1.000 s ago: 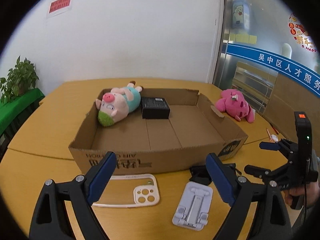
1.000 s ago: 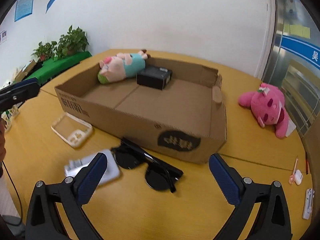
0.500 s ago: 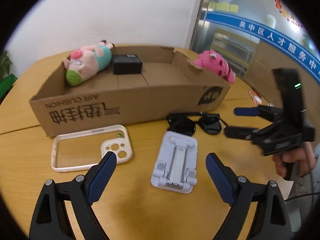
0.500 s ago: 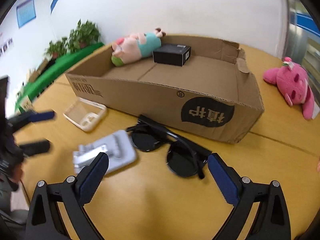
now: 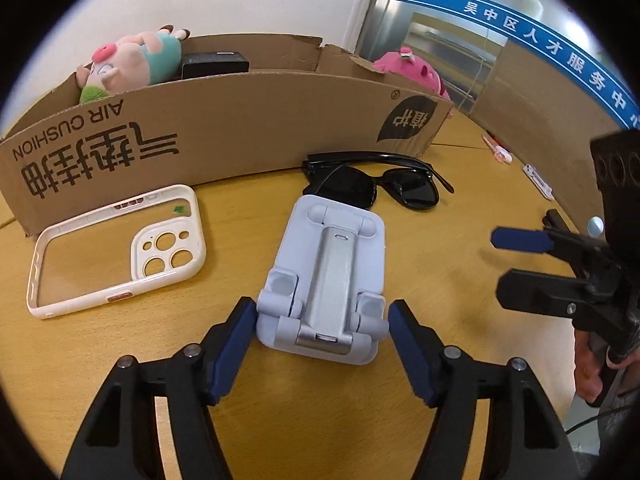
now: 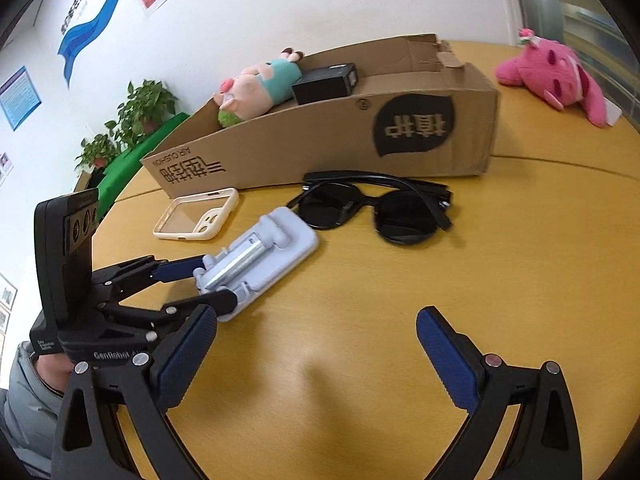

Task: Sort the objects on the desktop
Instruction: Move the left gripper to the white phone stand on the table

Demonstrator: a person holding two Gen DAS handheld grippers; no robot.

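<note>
The folded pale-grey plastic phone stand (image 5: pixel 325 280) lies flat on the wooden table (image 5: pixel 440 272), its near end between the blue pads of the left gripper (image 5: pixel 322 314), which tilts down; its jaws have just been closing, with slim gaps left on both sides. The right gripper (image 6: pixel 316 332) hovers gaping over bare tabletop. Behind lie black sunglasses (image 5: pixel 380 184), a cream phone case (image 5: pixel 116 252) and a cardboard box (image 5: pixel 224 120) printed "AIR CUSHION".

We've got the folded pale-blue phone stand (image 5: pixel 326 284) flat at frame centre, black sunglasses (image 5: pixel 378 184) just above it, the white phone case (image 5: pixel 116 244) at left, and the cardboard box (image 5: pixel 224 120) across the top.
</note>
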